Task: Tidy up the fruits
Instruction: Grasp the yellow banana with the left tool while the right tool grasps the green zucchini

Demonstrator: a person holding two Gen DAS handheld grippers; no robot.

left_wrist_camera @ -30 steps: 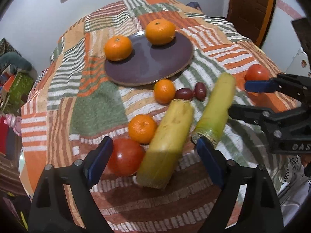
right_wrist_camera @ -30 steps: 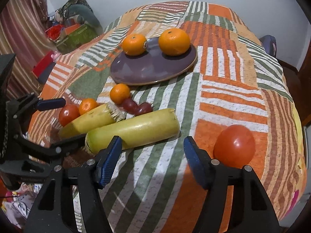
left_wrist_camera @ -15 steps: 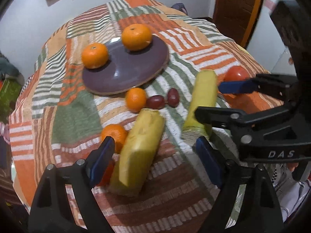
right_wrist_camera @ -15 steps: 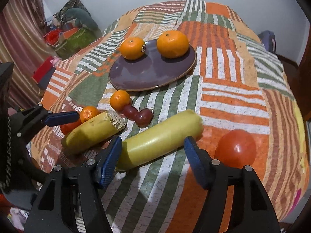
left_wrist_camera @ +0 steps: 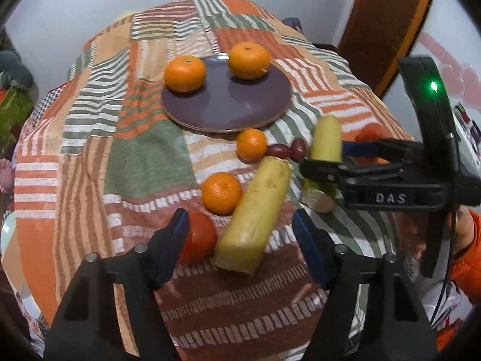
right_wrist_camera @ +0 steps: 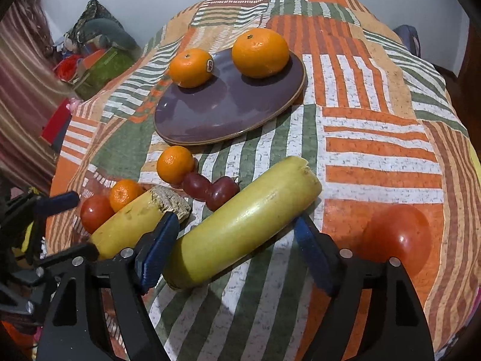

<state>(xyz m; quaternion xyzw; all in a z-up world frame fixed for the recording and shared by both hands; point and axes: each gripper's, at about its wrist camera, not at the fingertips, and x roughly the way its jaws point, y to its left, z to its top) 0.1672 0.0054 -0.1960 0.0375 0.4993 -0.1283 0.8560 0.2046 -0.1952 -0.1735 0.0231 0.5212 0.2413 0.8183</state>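
A purple plate (left_wrist_camera: pixel 228 111) (right_wrist_camera: pixel 210 114) holds two oranges (left_wrist_camera: pixel 185 73) (right_wrist_camera: pixel 260 52) on the patchwork cloth. In front lie two small oranges (left_wrist_camera: pixel 252 145) (right_wrist_camera: pixel 175 164), two dark red fruits (left_wrist_camera: pixel 287 151) (right_wrist_camera: pixel 210 189), two tomatoes (left_wrist_camera: pixel 198 237) (right_wrist_camera: pixel 396 237) and two long yellow-green pieces. My left gripper (left_wrist_camera: pixel 240 242) is open around the near yellow piece (left_wrist_camera: pixel 255 213). My right gripper (right_wrist_camera: pixel 236 248) is open around the other yellow piece (right_wrist_camera: pixel 243 222) and also shows in the left wrist view (left_wrist_camera: pixel 324 158).
The round table's cloth (left_wrist_camera: pixel 90 150) drops off at its edges. A wooden door (left_wrist_camera: pixel 387 24) stands at the back right. Cushions and boxes (right_wrist_camera: pixel 99 51) lie on the floor at the far left. The left gripper's arm (right_wrist_camera: pixel 36 210) shows at the right wrist view's left edge.
Both grippers have moved forward over the yellow pieces. The right gripper now straddles its piece, which looks closer and more angled. The left gripper has shifted left. The fruit has not moved.
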